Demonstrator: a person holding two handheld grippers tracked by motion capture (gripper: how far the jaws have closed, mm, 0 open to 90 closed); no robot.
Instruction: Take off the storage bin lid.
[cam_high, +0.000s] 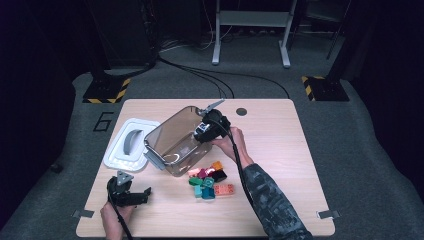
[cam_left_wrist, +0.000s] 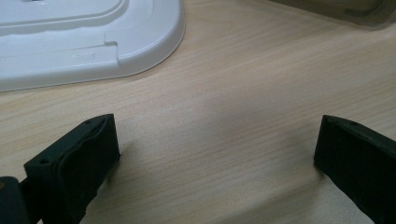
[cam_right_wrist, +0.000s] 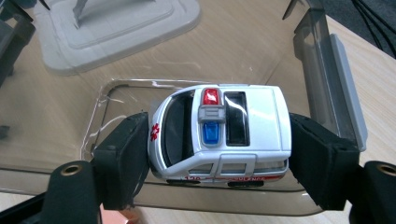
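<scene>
desk (cam_high: 280, 150): light wood, takes up the middle of the high view; everything sits on it.
box (cam_high: 172, 137): clear smoky plastic tub, centre of the high view, tilted with its mouth toward my right hand. Stiff thin walls, light, probably slides if I bump it.
lid (cam_high: 131, 144): white, flat on the desk just left of the box; upper left in the left claw view.
bricks (cam_high: 210, 182): small pile of coloured toy blocks, just below the box, loose on the desk.
toy ambulance (cam_right_wrist: 219, 133): white die-cast-looking car, red and blue light bar, red cross on the hood. In my right claw, over the box's open mouth, centre of the right claw view. Not set down yet as far as I can tell.
handling: hard, smooth, glossy shell, so slippery under the pads; small but likely dense for its size. Wheels mean it rolls once released. Best hold is across nose and tail, as now, low on the body.
right claw (cam_right_wrist: 219, 154): closed on the ambulance, pads pressed on both ends.
left claw (cam_left_wrist: 217, 154): wide apart, nothing between, parked on the desk lower left of the high view.
</scene>
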